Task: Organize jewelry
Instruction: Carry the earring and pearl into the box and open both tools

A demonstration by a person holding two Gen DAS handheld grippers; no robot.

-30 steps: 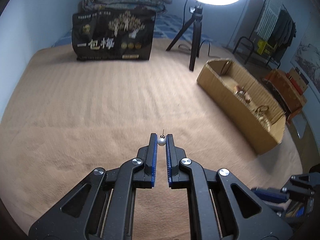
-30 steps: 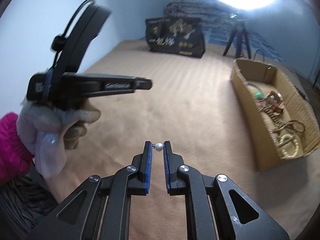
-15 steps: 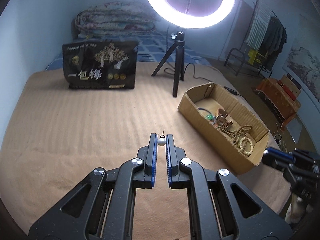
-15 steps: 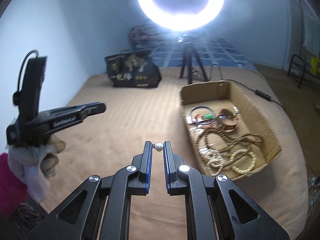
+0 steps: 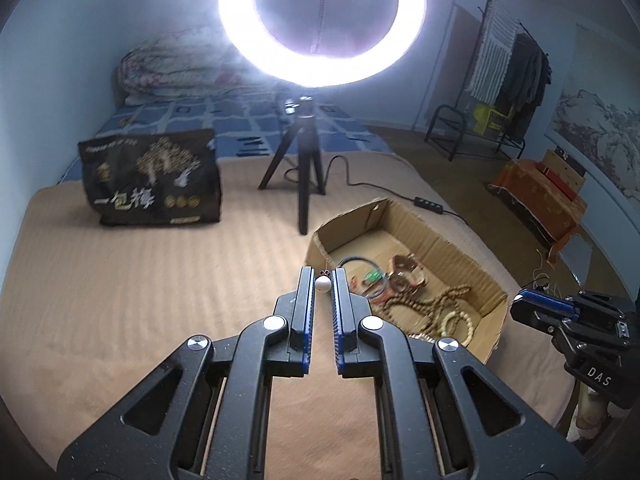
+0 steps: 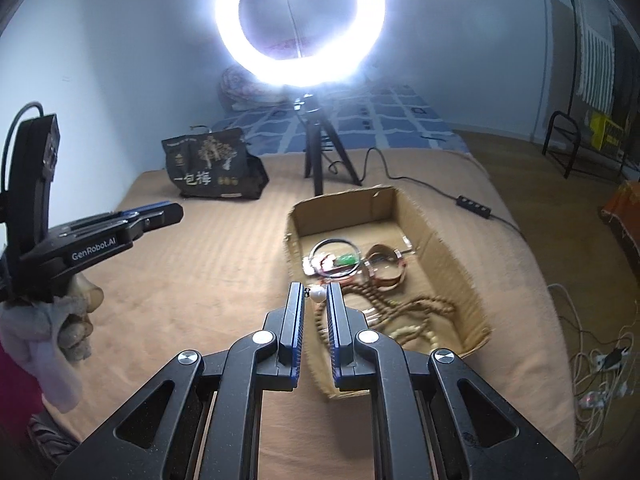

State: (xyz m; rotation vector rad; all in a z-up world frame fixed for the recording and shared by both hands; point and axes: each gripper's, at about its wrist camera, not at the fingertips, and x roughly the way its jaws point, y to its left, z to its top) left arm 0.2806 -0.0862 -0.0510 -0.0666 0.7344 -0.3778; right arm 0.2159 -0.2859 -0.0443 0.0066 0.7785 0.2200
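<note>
– See that? Each gripper is pinching a pearl earring. The left gripper (image 5: 323, 283) has its jaws drawn narrow on a pearl earring (image 5: 323, 284), right at the very tips, and the right gripper (image 6: 317, 294) holds the second pearl earring (image 6: 318, 293) the same way.

– Where are they relative to the cardboard box (image 5: 452, 245)?

– Both held up in the air at its near end. The right one looks roughly over the near wall, above the bead strands (image 6: 404, 312); the left one seems just short of the rim, above the tan blanket (image 5: 140, 280). I can't judge the height.

– So what worries you?

– The grip. A smooth round pearl caught only at the fingertips could squirt out if the squeeze slackens or the hand jolts. On that blanket it would be hard to find.

– And if they let go now?

– The left pearl might land outside the box. Dropped inside, either could roll under the bangle (image 6: 334, 258) or tangle in the beads.

– And the ring light (image 5: 322, 20)?

– Glaring. It may hide a tiny post or hook.
</note>
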